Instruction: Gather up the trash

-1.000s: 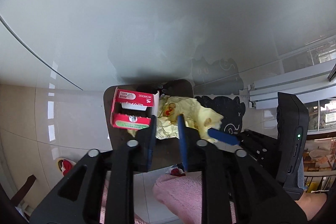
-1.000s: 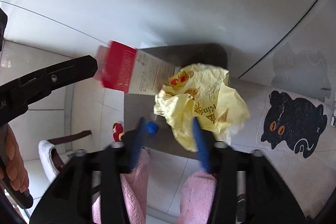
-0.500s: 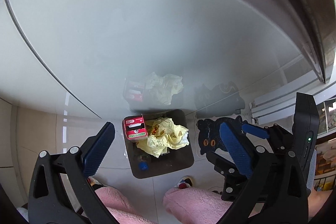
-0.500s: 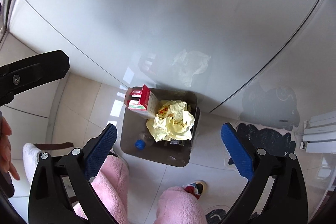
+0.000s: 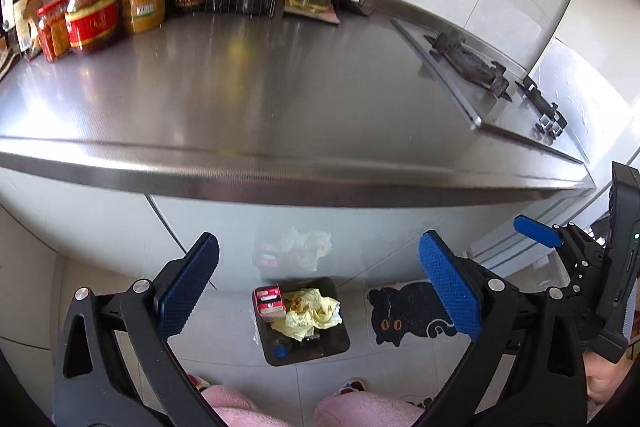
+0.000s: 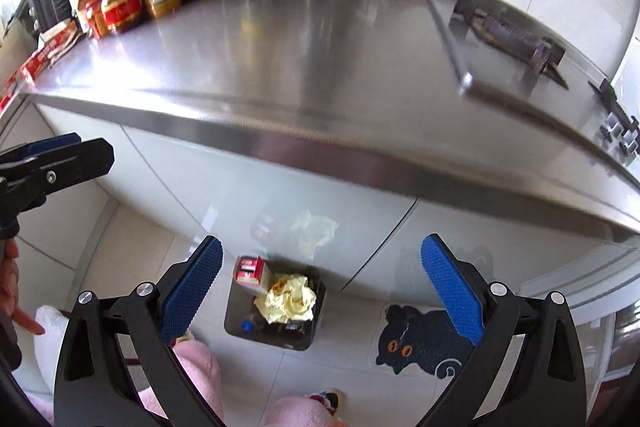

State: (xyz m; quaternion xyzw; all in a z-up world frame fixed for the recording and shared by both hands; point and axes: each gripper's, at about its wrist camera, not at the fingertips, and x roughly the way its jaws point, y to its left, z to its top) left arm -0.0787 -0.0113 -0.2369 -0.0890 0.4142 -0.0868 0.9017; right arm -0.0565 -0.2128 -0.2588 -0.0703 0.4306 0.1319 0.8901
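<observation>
Above the dark bin [image 5: 332, 343] on the floor, both your grippers hang empty with jaws spread wide

Down in that bin lie the red carton [image 5: 270, 302] and the crumpled yellow wrapper [image 5: 310, 313], carton at the bin's left edge, wrapper just beside it; both sit far below your left gripper [image 5: 318, 287] and right gripper [image 6: 320, 285], framed in the gap between the blue pads and touching neither. The cat-shaped mat [image 6: 424, 337] lies right of the bin, the steel counter [image 5: 248, 99] stands beyond it
</observation>
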